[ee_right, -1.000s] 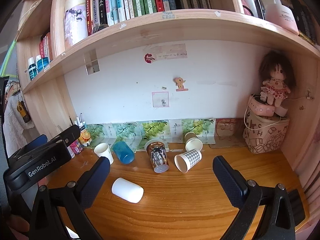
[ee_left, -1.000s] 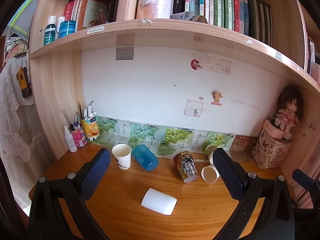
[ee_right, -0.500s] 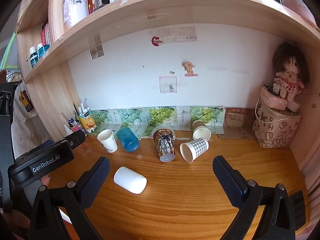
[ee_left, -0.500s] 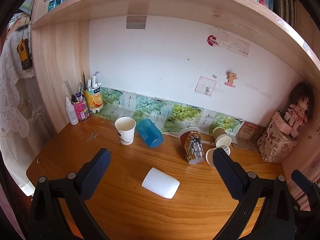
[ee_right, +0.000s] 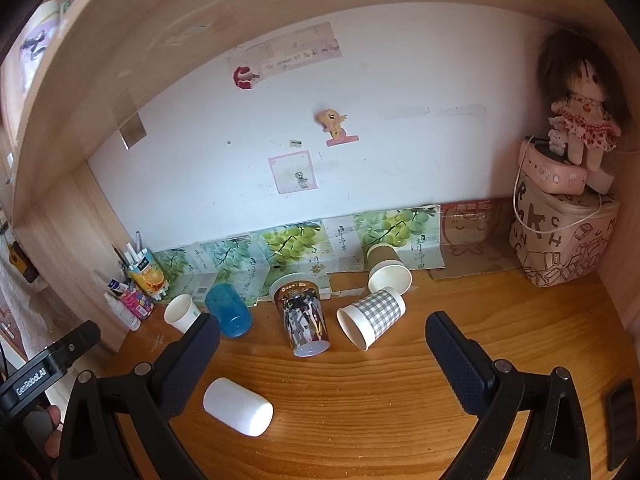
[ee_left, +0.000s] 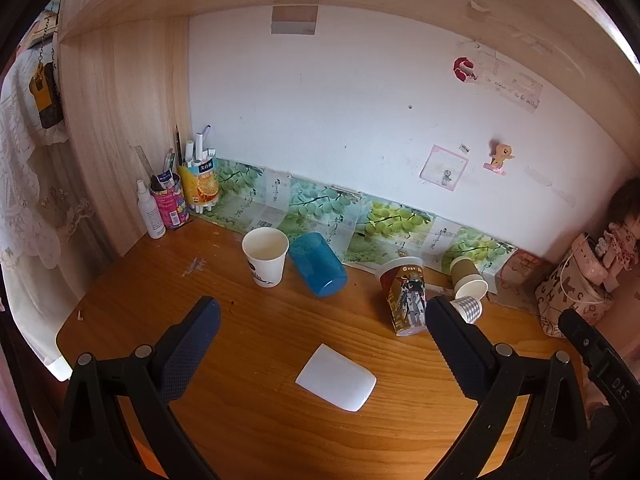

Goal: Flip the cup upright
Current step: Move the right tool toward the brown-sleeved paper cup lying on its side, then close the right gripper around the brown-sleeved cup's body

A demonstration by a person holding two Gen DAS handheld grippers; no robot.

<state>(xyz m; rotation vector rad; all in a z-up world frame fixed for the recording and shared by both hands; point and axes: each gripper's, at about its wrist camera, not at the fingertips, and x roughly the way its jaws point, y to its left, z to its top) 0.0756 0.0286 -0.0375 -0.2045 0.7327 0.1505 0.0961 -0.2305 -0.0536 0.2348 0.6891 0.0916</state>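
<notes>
Wooden desk (ee_left: 248, 336), white cup (ee_left: 336, 377) lying sideways

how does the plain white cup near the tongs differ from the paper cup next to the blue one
The plain white cup lies on its side on the bare desk; the paper cup stands upright with its mouth open to the top. The plain white cup shows no print, while the paper cup carries a dark design low on its wall. The plain white cup sits alone toward the front; the paper cup is right beside the tipped blue cup near the back. Both are white.
</notes>
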